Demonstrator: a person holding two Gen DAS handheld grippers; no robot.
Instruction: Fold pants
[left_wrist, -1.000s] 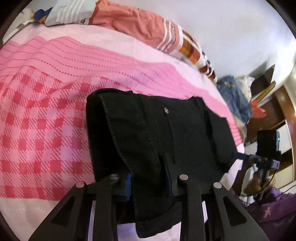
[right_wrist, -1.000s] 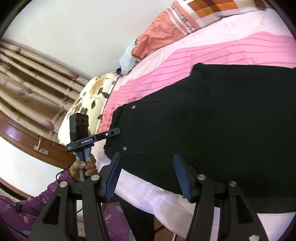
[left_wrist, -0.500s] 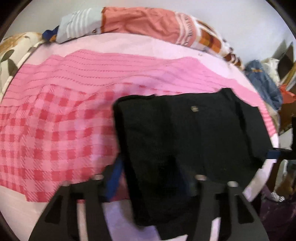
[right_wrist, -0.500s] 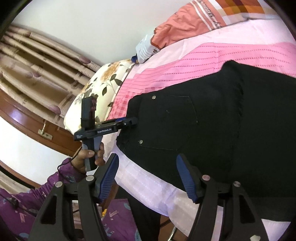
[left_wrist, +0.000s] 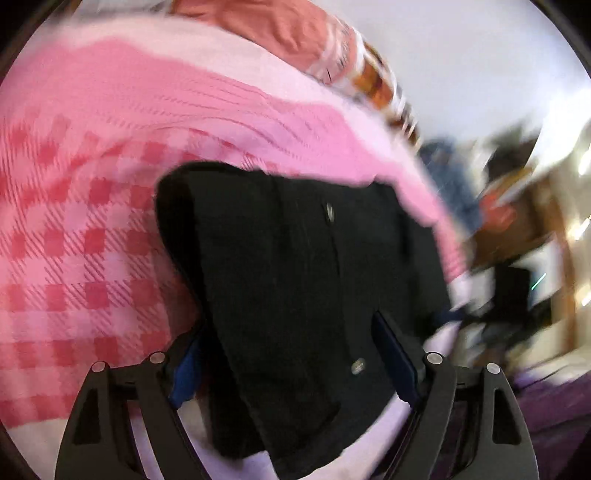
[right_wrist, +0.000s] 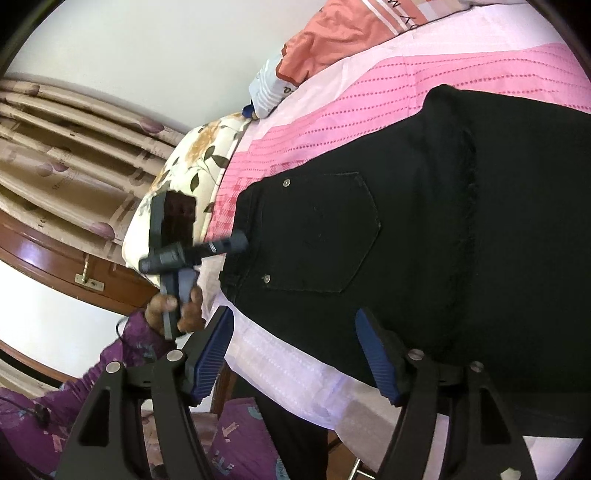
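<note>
Black pants (left_wrist: 295, 266) lie folded on the pink bed, back pocket (right_wrist: 325, 232) facing up in the right wrist view. My left gripper (left_wrist: 291, 354) is open, its blue pads spread on either side of the pants' near edge; the view is blurred by motion. It also shows in the right wrist view (right_wrist: 236, 242), held by a hand at the waistband end. My right gripper (right_wrist: 295, 350) is open and empty, just off the near edge of the pants (right_wrist: 443, 221), above the bed's edge.
A pink checked and striped sheet (left_wrist: 74, 206) covers the bed. An orange striped blanket (right_wrist: 340, 37) and a floral pillow (right_wrist: 199, 162) lie at the head. Curtains (right_wrist: 66, 147) and a wooden frame stand left. Clothes and furniture are blurred at the right (left_wrist: 509, 221).
My left gripper has opened and let go of the pants' edge, then swung about. The right gripper has stayed open and drawn slightly closer to the pocket.
</note>
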